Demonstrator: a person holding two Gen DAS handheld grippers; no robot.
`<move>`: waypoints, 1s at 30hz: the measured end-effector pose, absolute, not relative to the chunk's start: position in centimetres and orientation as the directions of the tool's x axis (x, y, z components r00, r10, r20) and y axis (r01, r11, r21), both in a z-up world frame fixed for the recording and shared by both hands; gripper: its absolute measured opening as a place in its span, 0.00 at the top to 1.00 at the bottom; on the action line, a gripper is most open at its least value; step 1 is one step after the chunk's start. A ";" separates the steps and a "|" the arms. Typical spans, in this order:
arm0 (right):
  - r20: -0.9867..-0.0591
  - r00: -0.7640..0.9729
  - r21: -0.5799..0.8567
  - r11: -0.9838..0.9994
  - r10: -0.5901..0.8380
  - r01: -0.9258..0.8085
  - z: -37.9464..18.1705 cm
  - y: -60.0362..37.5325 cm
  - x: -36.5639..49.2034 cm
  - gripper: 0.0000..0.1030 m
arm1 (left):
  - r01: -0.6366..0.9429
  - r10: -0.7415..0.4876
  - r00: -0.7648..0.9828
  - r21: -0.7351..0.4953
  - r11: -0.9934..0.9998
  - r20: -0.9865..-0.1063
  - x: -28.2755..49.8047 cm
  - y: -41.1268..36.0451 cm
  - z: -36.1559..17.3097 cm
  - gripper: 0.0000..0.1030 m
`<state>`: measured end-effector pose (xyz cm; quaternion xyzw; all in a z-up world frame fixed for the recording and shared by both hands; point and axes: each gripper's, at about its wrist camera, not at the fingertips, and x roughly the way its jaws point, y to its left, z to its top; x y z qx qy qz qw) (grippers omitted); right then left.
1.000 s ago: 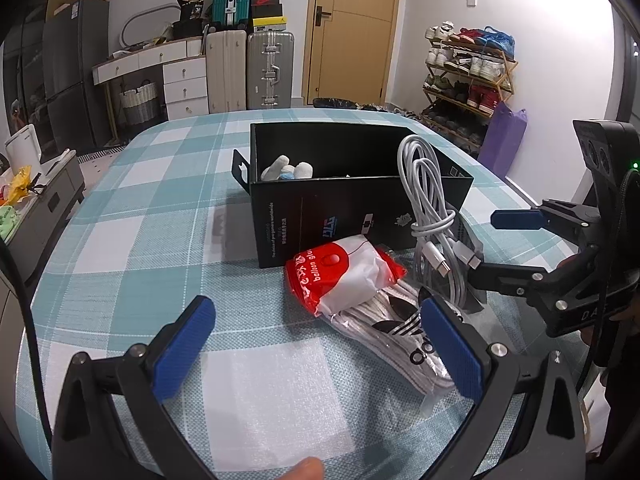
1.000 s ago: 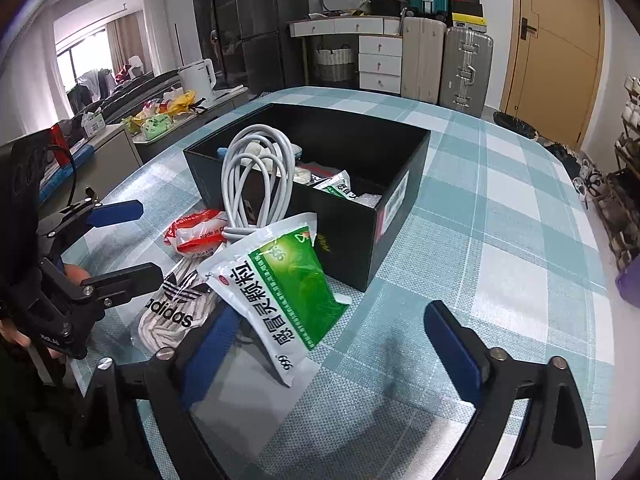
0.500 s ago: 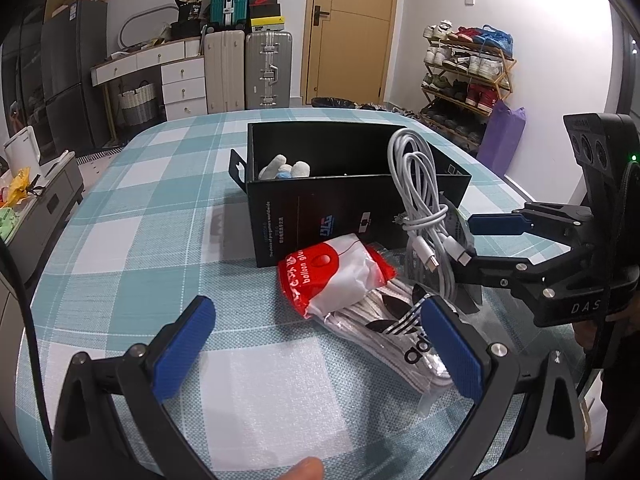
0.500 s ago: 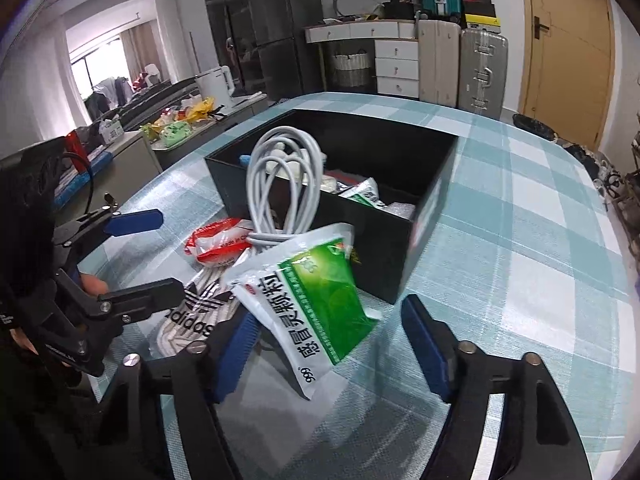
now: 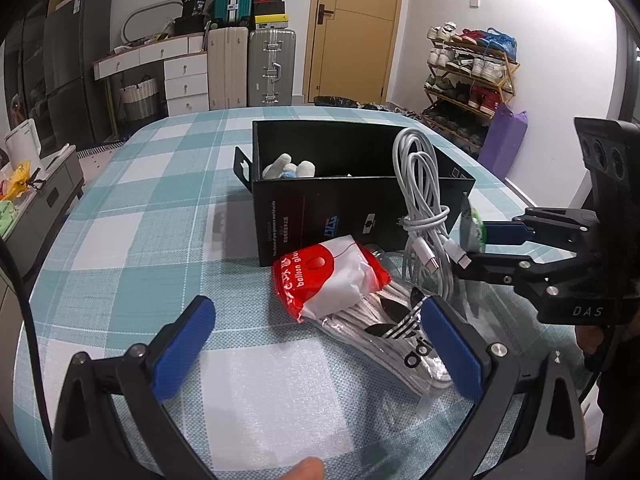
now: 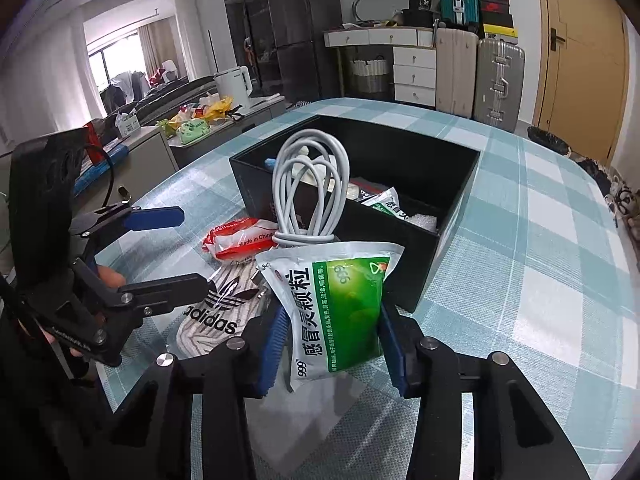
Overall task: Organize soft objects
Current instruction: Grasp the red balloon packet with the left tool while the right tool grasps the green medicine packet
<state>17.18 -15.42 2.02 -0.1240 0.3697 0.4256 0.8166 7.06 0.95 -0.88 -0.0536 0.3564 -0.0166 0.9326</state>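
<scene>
- We see the right gripper (image 6: 332,344) angled down at the table (image 6: 540,280), its jaws closing with the green sachet (image 6: 340,304) between them; the blue pads sit at the sachet's two side edges, and we cannot tell whether they press it yet.
- The sachet stands nearly upright, its lower end between the pads and its top leaning ahead toward the box (image 6: 452,216).
- The left gripper (image 5: 316,344) also tilts down, jaws wide apart with nothing between them; only bare cloth lies under the gap.
- From the left wrist view, the red packet (image 5: 320,276) lies just ahead of the left gripper, and the sock pack (image 5: 400,332) runs under its right finger.
- The cable (image 5: 424,216) stands ahead and to the right of the left gripper, leaning on the near wall of the box; its plugs hang just beside the right gripper's near finger.
- The box is open-topped, directly ahead of both grippers; a small plush (image 5: 288,168) shows inside at its far left corner, and another sachet (image 6: 388,204) lies inside.
- Room: open tablecloth to the right of the right gripper and to the left of the left gripper. Between the two grippers, the packet, sock pack and cable crowd the cloth.
</scene>
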 end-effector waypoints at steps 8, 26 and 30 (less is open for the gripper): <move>-0.685 0.398 0.102 0.621 0.610 -0.777 3.2 -16.4 16.9 0.57 | -0.056 -0.073 0.732 -0.167 0.984 -0.677 8.2 2.0 -0.9 0.00; -0.659 0.426 0.100 0.634 0.620 -0.767 3.9 -17.1 16.9 0.57 | -0.040 -0.168 0.657 -0.257 0.966 -0.735 10.9 1.8 -2.3 0.40; -0.655 0.431 0.098 0.636 0.620 -0.766 4.1 -17.3 16.8 0.57 | -0.025 -0.148 0.678 -0.223 0.974 -0.720 10.2 1.4 -1.7 0.52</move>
